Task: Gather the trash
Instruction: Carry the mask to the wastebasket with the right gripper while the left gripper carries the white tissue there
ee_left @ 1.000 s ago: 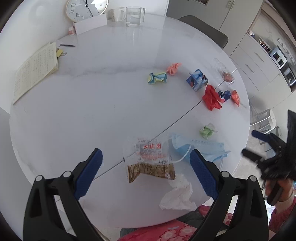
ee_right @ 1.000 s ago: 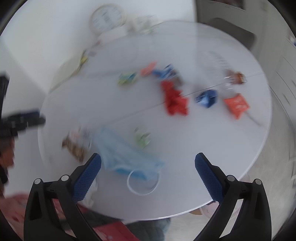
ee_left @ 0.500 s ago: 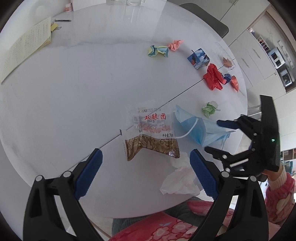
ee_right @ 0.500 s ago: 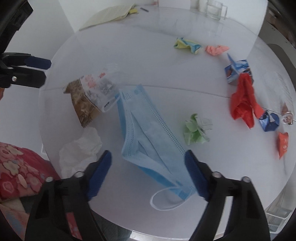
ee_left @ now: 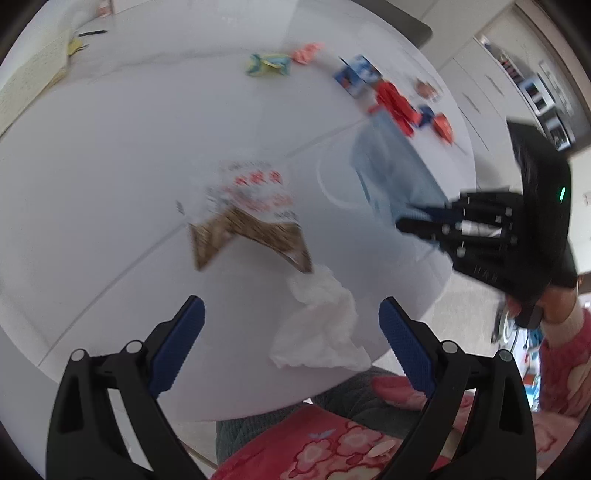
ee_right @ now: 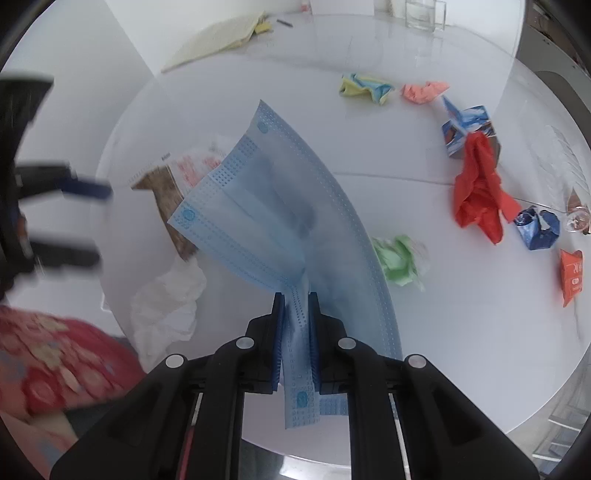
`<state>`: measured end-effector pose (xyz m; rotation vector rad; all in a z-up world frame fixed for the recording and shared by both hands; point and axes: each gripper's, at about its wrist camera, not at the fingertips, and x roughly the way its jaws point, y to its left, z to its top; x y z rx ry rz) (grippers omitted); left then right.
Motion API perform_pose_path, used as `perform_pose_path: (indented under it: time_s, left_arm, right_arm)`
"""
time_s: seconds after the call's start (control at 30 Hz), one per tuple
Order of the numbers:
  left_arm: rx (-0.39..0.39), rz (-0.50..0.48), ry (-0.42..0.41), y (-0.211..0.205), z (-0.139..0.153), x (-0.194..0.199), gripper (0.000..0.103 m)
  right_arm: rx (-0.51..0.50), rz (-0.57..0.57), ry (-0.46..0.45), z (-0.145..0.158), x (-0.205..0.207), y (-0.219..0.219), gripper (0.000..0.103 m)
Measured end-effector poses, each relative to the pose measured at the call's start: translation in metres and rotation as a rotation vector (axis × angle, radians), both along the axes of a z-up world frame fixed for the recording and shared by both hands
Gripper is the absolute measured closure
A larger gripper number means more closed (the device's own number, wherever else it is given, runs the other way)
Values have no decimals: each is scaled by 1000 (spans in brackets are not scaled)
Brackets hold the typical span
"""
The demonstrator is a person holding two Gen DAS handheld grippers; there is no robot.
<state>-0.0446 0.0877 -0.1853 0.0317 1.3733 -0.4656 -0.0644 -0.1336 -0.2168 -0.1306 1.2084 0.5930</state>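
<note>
My right gripper (ee_right: pixel 296 302) is shut on a blue face mask (ee_right: pixel 273 192) and holds it lifted above the round white table (ee_right: pixel 461 325). The mask (ee_left: pixel 395 173) and the right gripper (ee_left: pixel 415 218) also show in the left wrist view. My left gripper (ee_left: pixel 291 314) is open and empty, hovering over the table's near edge beside a crumpled white tissue (ee_left: pixel 321 321). A snack bag (ee_left: pixel 251 214) lies beyond it. The tissue (ee_right: pixel 166 295) and snack bag (ee_right: pixel 173 177) show at left in the right wrist view.
More trash lies on the table: green paper wad (ee_right: pixel 399 258), red wrapper (ee_right: pixel 480 188), blue wrapper (ee_right: pixel 537 229), orange packet (ee_right: pixel 570 273), small carton (ee_right: pixel 467 129), yellow-blue (ee_right: pixel 364 86) and pink (ee_right: pixel 424 90) wads. A notebook (ee_right: pixel 218 40) and glass (ee_right: pixel 424 14) stand at the back.
My right gripper has closed on the blue mask and lifted it off the table. My left gripper has moved lower, toward the white tissue.
</note>
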Motion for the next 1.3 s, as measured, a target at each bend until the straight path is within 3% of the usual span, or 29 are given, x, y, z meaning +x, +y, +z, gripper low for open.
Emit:
perform_pose_path:
  time_s: [0.2, 0.3, 0.37, 0.4, 0.43, 0.47, 0.5, 0.63, 0.77, 0.87, 1.0, 1.13, 1.2, 1.27, 1.3]
  left_arm:
    - [59, -24, 17, -37, -31, -20, 24]
    - [70, 6, 37, -49, -45, -21, 41]
    - [70, 36, 55, -52, -53, -20, 58]
    - [75, 47, 47, -53, -54, -21, 61]
    - [83, 49, 25, -55, -53, -21, 71]
    - [80, 41, 32, -56, -55, -21, 88]
    - [77, 39, 41, -57, -56, -21, 92]
    - [97, 27, -12, -65, -38, -21, 94]
    - [44, -27, -32, -89, -7, -24, 94]
    - [13, -101, -54, -114, 12, -29, 94]
    - [-23, -225, -77, -159, 30, -31, 94]
    - [-30, -318, -71, -205, 32, -32, 94]
    - [-17, -363, -76, -225, 33, -32, 94]
    - [-15, -393, -72, -240, 33, -30, 94]
    - [-13, -407, -68, -247, 32, -31, 94]
  right_arm:
    - [122, -41, 8, 22, 9, -32, 90]
    - [164, -51, 9, 31, 8, -48, 90]
    - [171, -61, 3, 37, 5, -56, 90]
    - [180, -70, -2, 41, 4, -63, 90]
    - [190, -79, -5, 45, 4, -70, 90]
    - [199, -90, -9, 48, 4, -76, 90]
    - [209, -103, -12, 52, 1, -84, 90]
    - [229, -176, -41, 66, -15, -126, 90]
    - [219, -308, -60, 75, -44, -188, 90]
    - [180, -426, -50, 66, -68, -235, 90]
    - [85, -561, 10, 24, -94, -287, 90]
    - [26, -631, 98, -41, -107, -317, 90]
    - [-27, -650, 141, -77, -106, -323, 85]
    - [-73, -660, 175, -104, -107, -325, 59]
    - [-98, -671, 181, -114, -106, -326, 27]
